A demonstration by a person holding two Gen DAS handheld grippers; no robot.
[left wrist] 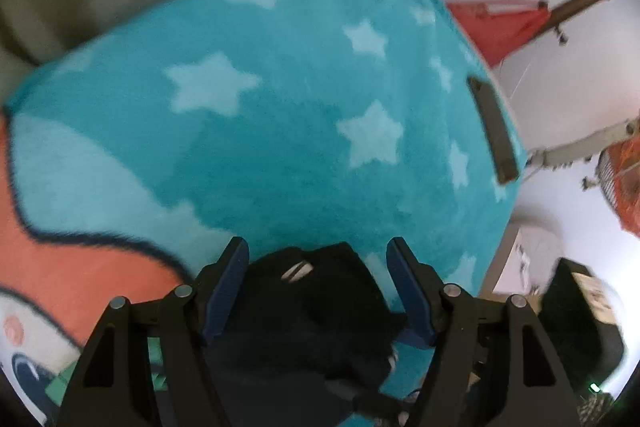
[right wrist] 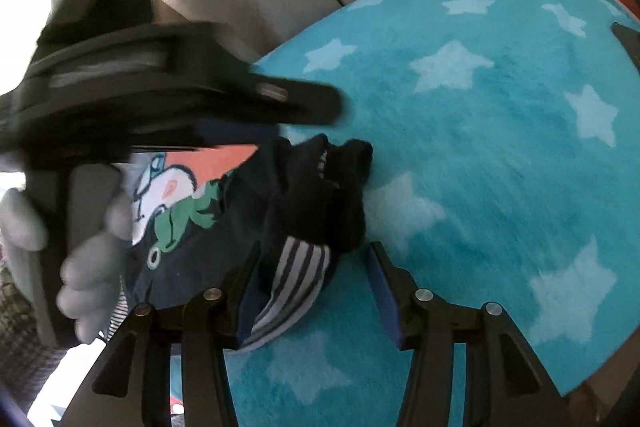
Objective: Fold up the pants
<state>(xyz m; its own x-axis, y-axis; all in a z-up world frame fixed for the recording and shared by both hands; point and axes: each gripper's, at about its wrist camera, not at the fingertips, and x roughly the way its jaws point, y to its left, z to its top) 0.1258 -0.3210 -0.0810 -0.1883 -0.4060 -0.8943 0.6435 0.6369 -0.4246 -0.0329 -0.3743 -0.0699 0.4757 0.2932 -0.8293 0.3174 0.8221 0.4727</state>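
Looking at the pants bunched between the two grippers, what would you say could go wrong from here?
1. The dark pants lie bunched on the star blanket, so folding now may trap creases.
2. The left gripper crosses close above the right gripper; they might collide.
3. Both stand open, so neither holds cloth.

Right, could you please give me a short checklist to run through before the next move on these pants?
1. Left gripper jaws open: ok; dark cloth lies between them, the pads stand apart from it.
2. Right gripper jaws open: ok; the striped lining lies between them, unpinched.
3. Pants flat and ready to fold: not ok; they sit bunched up.
4. Pants resting on the blue star rug: ok.
5. Rug ahead free of clutter: not ok; a dark flat bar lies near its right edge.
6. Sharp view for aiming: not ok; both pictures are blurred.
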